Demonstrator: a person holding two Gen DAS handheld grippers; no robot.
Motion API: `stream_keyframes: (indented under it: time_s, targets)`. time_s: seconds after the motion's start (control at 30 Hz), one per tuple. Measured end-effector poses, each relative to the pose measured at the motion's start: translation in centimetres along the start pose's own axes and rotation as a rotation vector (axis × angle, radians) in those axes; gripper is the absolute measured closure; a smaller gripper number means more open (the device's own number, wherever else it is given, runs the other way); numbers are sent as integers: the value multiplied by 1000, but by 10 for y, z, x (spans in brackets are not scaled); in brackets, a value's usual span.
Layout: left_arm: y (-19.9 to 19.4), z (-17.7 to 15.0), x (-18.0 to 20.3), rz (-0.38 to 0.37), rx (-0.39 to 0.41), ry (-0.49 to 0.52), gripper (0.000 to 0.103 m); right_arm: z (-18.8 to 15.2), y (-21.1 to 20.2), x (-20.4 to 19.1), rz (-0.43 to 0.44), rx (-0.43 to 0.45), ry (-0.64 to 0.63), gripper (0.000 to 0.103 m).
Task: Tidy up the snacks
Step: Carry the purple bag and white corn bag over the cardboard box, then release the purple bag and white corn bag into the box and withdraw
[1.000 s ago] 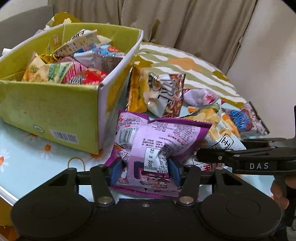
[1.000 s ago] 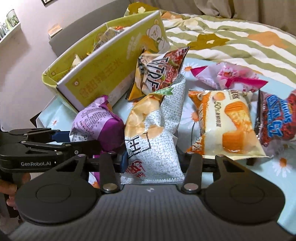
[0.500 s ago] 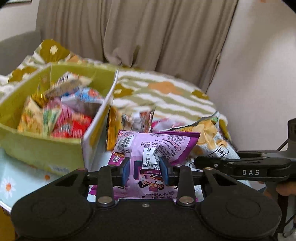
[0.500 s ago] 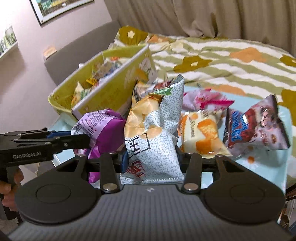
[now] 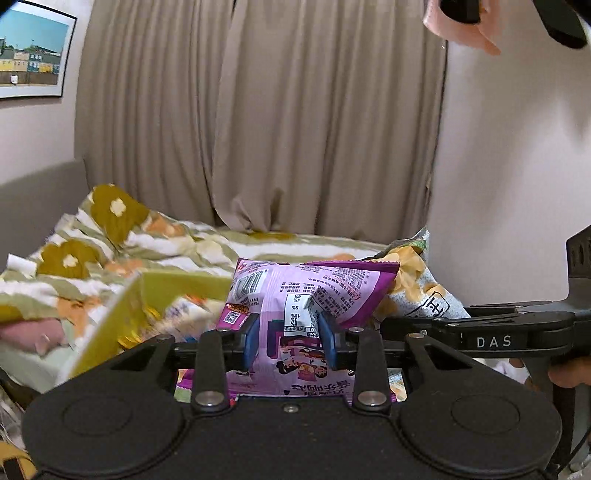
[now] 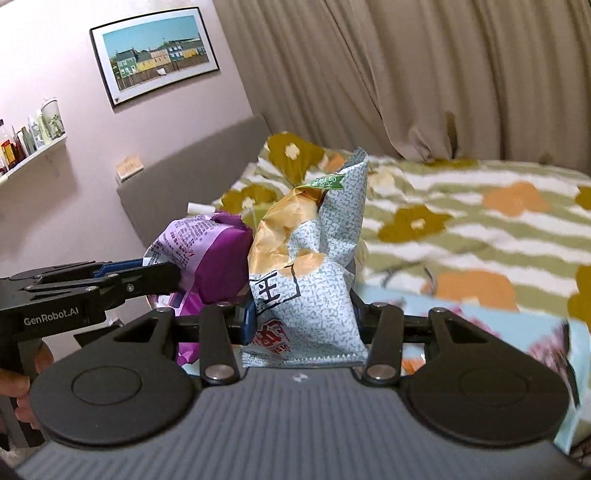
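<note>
My left gripper (image 5: pixel 289 338) is shut on a purple snack bag (image 5: pixel 306 291), whose middle is pinched and creased between the blue pads. It hangs in the air above the right end of the yellow snack box (image 5: pixel 122 314), which shows several packets inside. My right gripper (image 6: pixel 303 321) is shut on a grey-white chip bag (image 6: pixel 310 280) that stands upright between its fingers. The two bags touch side by side: the purple snack bag (image 6: pixel 210 254) and left gripper (image 6: pixel 166 271) sit just left of the chip bag. In the left wrist view the chip bag (image 5: pixel 424 291) and right gripper (image 5: pixel 399 325) are on the right.
A light blue table (image 6: pixel 402 299) with a pink packet (image 6: pixel 546 347) lies low on the right. Behind it is a bed with a flowered blanket (image 6: pixel 480 236), then curtains (image 5: pixel 295 129). A person's hand (image 5: pixel 461 26) shows at the top right of the left wrist view.
Both grippers have risen with their bags, so the table and the box have sunk low in both views. The left jaws have closed tighter on the purple bag.
</note>
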State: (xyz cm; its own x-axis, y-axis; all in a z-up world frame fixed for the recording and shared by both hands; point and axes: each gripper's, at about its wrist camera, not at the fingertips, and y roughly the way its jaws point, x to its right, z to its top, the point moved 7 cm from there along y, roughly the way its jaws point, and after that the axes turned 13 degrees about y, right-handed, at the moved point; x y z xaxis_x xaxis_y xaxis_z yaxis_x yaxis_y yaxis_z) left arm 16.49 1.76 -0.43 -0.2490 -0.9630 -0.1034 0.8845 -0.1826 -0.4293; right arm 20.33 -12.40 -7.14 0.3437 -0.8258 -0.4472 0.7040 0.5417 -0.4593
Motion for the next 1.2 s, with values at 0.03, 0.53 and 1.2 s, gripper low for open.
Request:
stream_keyframes:
  time_s: [0.03,0.53,1.2]
  targets:
    - [4,3,-14,8,1,-1,66,5,9,-8,-1,7,-4,43]
    - [98,-45,-148,-22,-169,6,37,-4,151,-44,-220,-112,233,43]
    - [79,-53,-171,-17,-144,130,0,5,170,-75,-327,-45,208,42]
